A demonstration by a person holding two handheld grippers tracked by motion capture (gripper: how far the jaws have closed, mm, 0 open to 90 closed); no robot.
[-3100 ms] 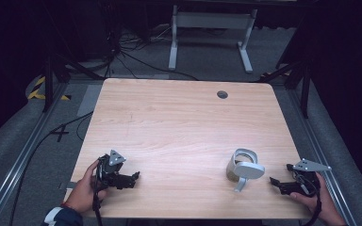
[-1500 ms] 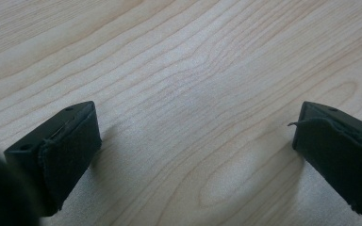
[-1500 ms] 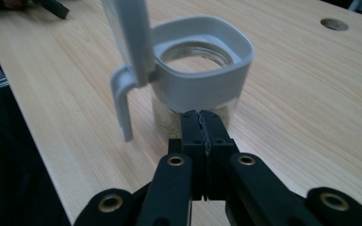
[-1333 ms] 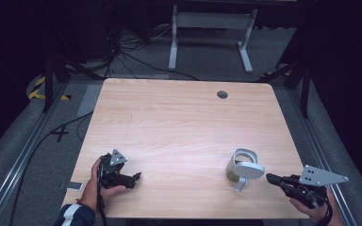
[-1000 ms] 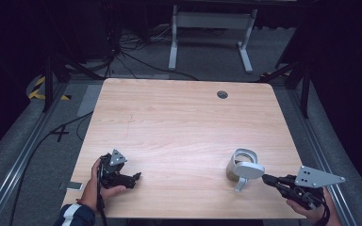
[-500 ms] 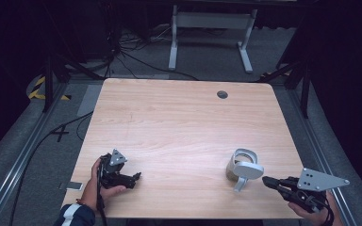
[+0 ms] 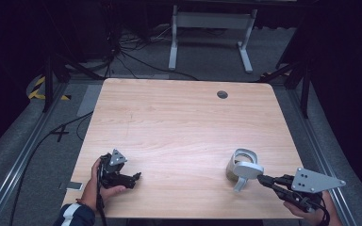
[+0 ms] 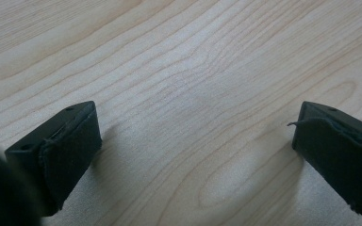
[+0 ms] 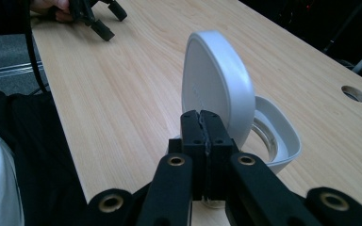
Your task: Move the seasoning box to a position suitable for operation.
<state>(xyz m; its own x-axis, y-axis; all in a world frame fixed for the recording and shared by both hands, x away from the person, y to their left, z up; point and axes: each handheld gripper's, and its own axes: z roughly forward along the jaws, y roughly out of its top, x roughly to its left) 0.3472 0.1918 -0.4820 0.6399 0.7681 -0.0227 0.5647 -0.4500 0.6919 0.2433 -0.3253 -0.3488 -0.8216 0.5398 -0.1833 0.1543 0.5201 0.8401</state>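
Since the earlier frames the right gripper [image 7: 263, 179] has slid in from the table's right edge toward the white container [image 7: 242, 167], while the left gripper [image 7: 135, 177] has stayed put near the front left of the table [image 7: 179, 117].

From the right gripper view, the right jaws are pressed together with nothing between them, their tips just short of the raised lid [image 9: 217, 84]. The container sits near the front right of the table, straight ahead of those tips. Its lid stands up on edge, facing the jaws broadside, with the open bowl [image 9: 278, 136] behind it. The right gripper is by far the nearer one; the left is well apart across the table.

In the left gripper view the two pads [image 8: 70, 146] stand wide apart over bare wood, holding nothing.

Counted: one container with one lid, two grippers, one round hole [image 7: 222, 94] near the table's far edge.
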